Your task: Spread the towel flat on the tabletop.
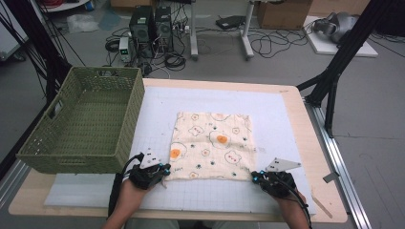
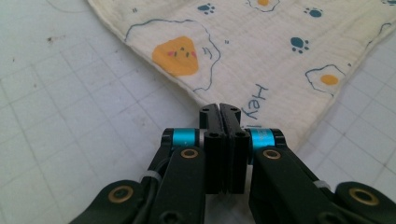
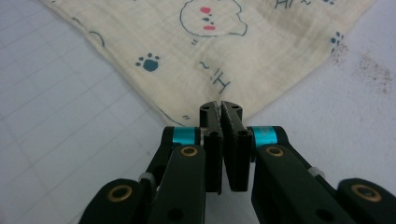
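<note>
High view: a printed cloth [image 1: 212, 145] lies flat in the middle of the bench [image 1: 296, 119], toward its near edge, with a green basket [image 1: 83, 121] at the left edge. The left hand-held gripper [image 1: 165, 171] sits at the cloth's near left corner, the right hand-held gripper [image 1: 254, 176] at its near right corner.

Left gripper view: the jaws are pinched together on the cloth's corner tip.

Right gripper view: likewise clamped on the corner. The cloth looks light, soft and limp; corners are the best hold, and it will likely sag between them.
</note>
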`<action>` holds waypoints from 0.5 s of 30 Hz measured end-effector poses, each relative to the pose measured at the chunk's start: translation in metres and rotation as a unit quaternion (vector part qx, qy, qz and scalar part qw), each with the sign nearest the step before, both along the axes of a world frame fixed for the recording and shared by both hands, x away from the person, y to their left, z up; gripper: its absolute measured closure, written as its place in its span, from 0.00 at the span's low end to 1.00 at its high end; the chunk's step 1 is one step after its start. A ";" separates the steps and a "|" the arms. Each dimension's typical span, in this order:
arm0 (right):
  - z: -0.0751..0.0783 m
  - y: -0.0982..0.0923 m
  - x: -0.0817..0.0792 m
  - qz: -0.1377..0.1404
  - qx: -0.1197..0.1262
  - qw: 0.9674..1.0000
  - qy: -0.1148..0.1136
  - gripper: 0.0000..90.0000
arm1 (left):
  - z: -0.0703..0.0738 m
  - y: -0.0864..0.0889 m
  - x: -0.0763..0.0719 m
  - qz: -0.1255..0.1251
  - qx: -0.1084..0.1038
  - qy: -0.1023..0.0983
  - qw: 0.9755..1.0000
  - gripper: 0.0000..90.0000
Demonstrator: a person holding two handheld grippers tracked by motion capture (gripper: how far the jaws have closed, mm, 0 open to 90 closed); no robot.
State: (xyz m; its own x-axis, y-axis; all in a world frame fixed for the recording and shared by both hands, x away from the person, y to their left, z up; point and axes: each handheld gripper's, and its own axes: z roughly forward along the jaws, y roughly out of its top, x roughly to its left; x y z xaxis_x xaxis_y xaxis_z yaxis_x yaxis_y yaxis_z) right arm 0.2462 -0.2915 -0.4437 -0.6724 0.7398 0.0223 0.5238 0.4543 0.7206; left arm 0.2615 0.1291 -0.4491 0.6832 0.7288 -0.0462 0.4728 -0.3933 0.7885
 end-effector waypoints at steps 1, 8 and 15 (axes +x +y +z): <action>0.001 -0.001 -0.002 0.003 0.000 1.000 0.004 0.97 | 0.000 0.001 -0.002 -0.002 -0.001 0.001 1.000 0.98; 0.003 -0.001 -0.019 0.027 -0.007 1.000 0.013 0.97 | 0.002 0.008 -0.017 -0.009 -0.010 0.014 1.000 0.98; 0.005 -0.005 -0.031 0.033 -0.014 0.999 0.018 0.96 | 0.003 0.008 -0.031 -0.021 -0.010 0.019 1.000 0.96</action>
State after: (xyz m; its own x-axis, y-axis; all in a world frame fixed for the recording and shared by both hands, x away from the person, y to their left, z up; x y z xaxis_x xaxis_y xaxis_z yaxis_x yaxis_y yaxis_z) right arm 0.2156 -0.2963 -0.4387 -0.7188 0.6947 0.0269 0.5168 0.5081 0.6890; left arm 0.2308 0.1370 -0.4464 0.7108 0.6981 -0.0862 0.4855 -0.3981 0.7783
